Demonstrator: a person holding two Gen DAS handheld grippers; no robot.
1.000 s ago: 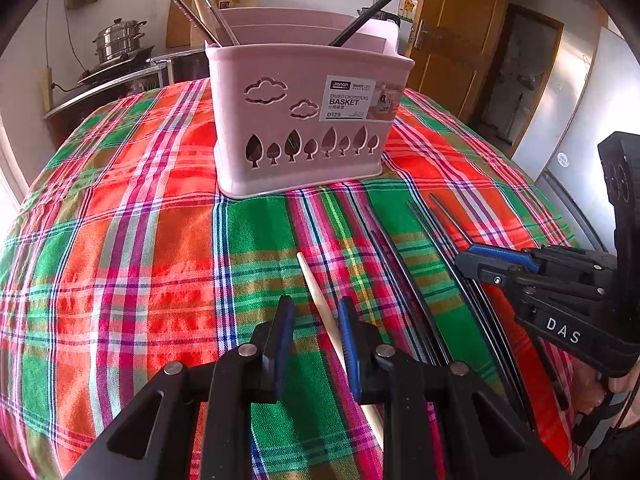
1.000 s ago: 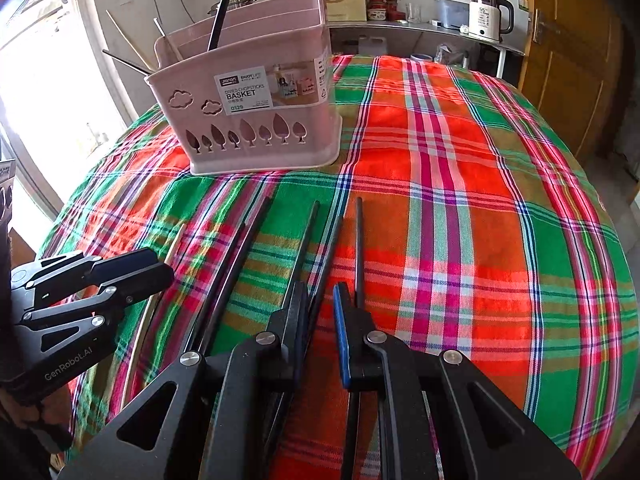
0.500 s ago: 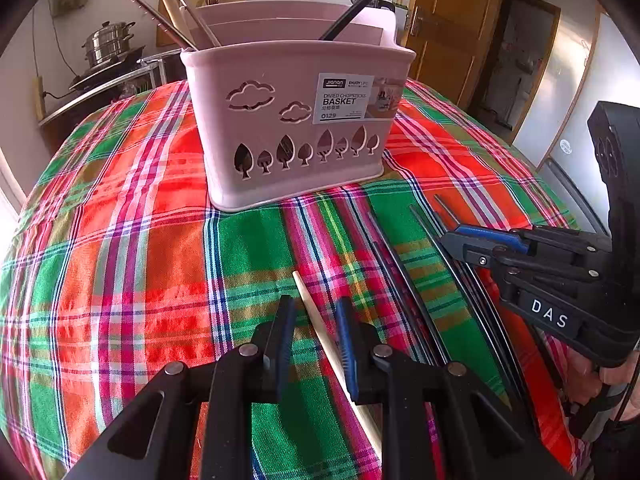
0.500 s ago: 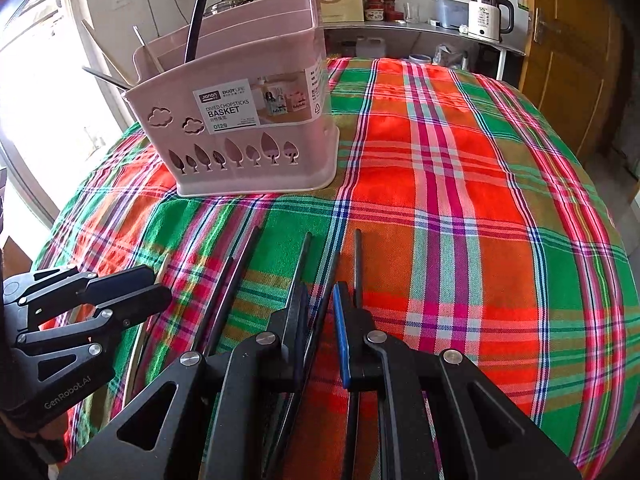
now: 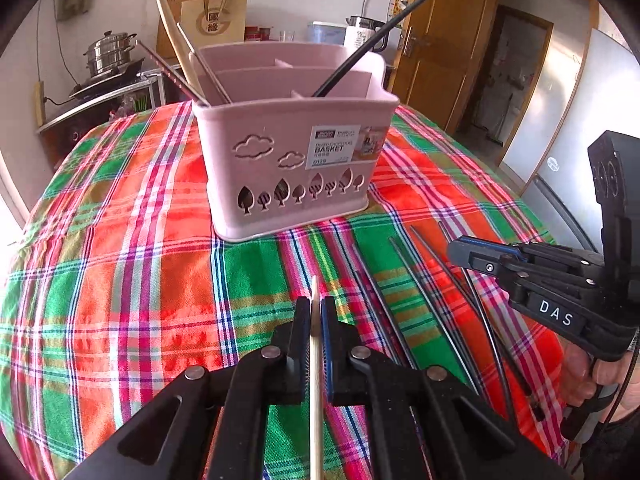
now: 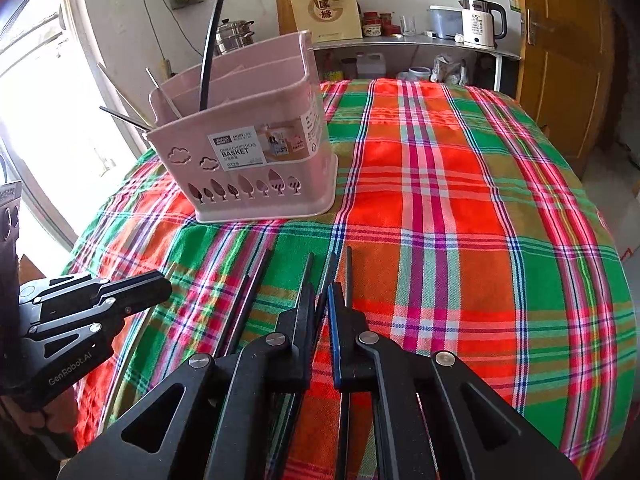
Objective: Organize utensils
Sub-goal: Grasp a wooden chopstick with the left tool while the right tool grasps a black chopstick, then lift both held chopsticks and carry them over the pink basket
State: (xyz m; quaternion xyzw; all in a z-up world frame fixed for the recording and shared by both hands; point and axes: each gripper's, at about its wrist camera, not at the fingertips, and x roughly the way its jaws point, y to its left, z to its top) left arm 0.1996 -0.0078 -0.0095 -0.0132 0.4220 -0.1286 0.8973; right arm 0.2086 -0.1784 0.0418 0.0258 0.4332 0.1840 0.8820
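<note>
Seemingly right claw (image 6: 320, 300) pinches a half-hidden black chopstick (image 6: 329, 270).

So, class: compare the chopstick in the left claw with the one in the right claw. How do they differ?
The wooden chopstick in the left claw is pale; the black chopstick in the right claw is dark. The wooden one has no neighbours close by; the black one has other dark chopsticks alongside. Both are pinched by shut claws and point toward the pink basket.
</note>
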